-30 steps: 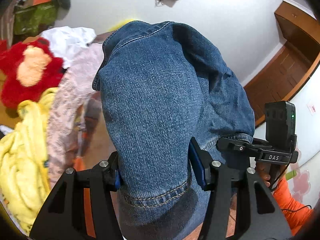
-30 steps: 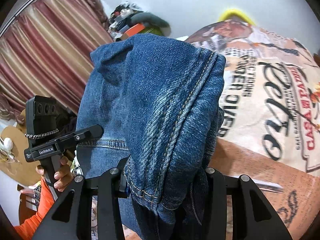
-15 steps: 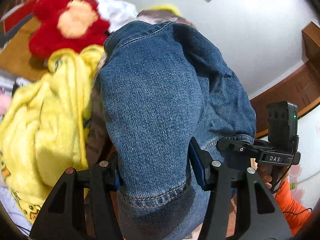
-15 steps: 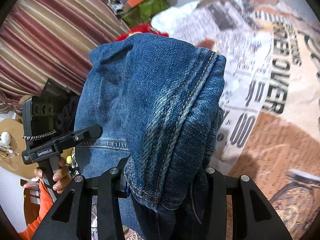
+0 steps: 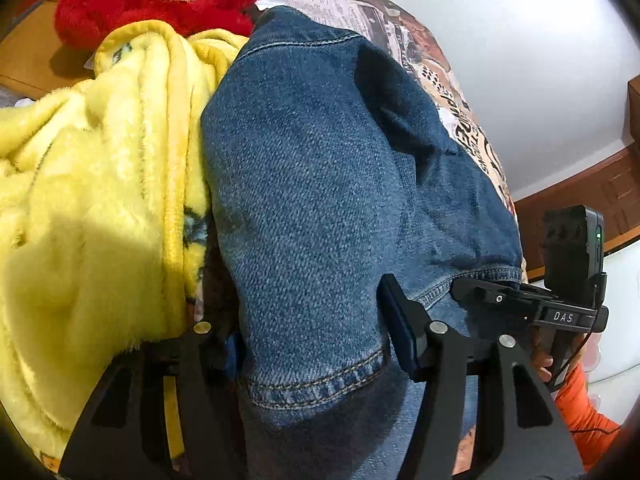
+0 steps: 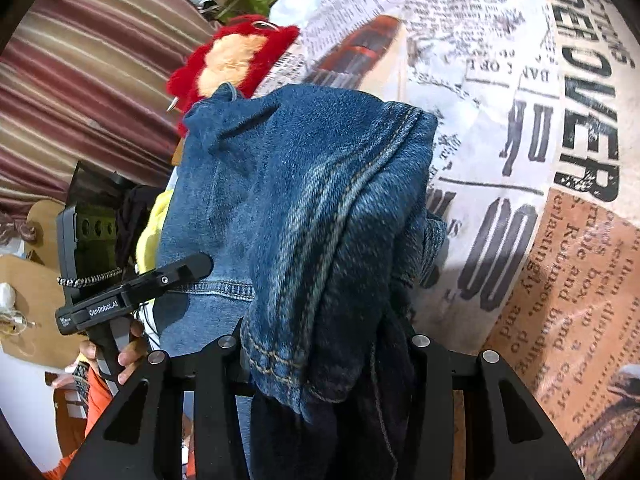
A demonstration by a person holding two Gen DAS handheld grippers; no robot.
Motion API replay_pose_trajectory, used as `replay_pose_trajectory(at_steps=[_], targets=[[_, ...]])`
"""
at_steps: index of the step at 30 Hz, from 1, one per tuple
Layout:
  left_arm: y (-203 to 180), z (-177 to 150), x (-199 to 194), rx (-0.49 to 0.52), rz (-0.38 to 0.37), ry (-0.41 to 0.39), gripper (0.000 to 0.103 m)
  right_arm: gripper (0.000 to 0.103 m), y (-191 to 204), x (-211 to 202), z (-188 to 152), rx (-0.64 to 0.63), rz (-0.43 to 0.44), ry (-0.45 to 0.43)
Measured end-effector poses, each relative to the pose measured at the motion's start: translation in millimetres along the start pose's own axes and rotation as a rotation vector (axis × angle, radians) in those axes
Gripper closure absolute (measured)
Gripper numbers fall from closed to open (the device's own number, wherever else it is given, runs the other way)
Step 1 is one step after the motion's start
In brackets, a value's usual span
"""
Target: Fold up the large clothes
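- Jeans (image 5: 320,184) are held up in the air by both grippers at once, draped forward over the fingers, above a bed covered by a newspaper-print bedspread (image 6: 520,140).
- Left gripper (image 5: 312,344) is clamped on a hemmed denim edge; its blue-padded fingers (image 5: 394,320) press in from both sides with the cloth bunched between them.
- Right gripper (image 6: 320,344) is likewise closed on a thick bundle of denim with a double-stitched seam; the fingertips themselves are buried under the fabric, so only the grip on the cloth is plain.
- Each camera catches the other gripper just beside it, so the two held edges sit near each other.
- Step in hand, as I judge it: carrying the doubled jeans over the bed to lay them down for the next fold.
- The next move calls for lowering both hands together onto bare bedspread, keeping the held edges level so the layers land flat, and steering away from the yellow fleece blanket (image 5: 100,184) and red plush toy (image 5: 152,4) at the left.
- Compared with a second ago, both cameras have tipped downward: wall and curtain have largely given way to bedspread and blanket, which fill far more of the views. The grip on the denim looks unchanged.
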State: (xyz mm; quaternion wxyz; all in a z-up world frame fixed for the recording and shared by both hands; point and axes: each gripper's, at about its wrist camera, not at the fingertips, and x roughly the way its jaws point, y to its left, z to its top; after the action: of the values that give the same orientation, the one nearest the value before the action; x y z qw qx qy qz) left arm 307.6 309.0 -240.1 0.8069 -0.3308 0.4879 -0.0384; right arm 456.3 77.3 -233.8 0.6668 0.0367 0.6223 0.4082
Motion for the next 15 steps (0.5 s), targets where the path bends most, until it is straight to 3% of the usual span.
replay_pose_trajectory(at_steps=[5, 10, 15], targets=[[-7.3, -4.6, -4.4, 0.027, 0.049, -0.015, 0.042, 0.055, -1.3, 0.4, 0.3, -0.015, -0.021, 0.001], [-23.3, -17.5, -16.4, 0.092, 0.154, -0.057, 0.040, 0.032, 3.0, -12.0, -11.8, -0.063, -0.132, -0.022], [-34.1, -32.7, -21.8, 0.176, 0.263, -0.074, 0.034, 0.027, 0.8, -35.4, -25.6, -0.088, -0.171, -0.052]])
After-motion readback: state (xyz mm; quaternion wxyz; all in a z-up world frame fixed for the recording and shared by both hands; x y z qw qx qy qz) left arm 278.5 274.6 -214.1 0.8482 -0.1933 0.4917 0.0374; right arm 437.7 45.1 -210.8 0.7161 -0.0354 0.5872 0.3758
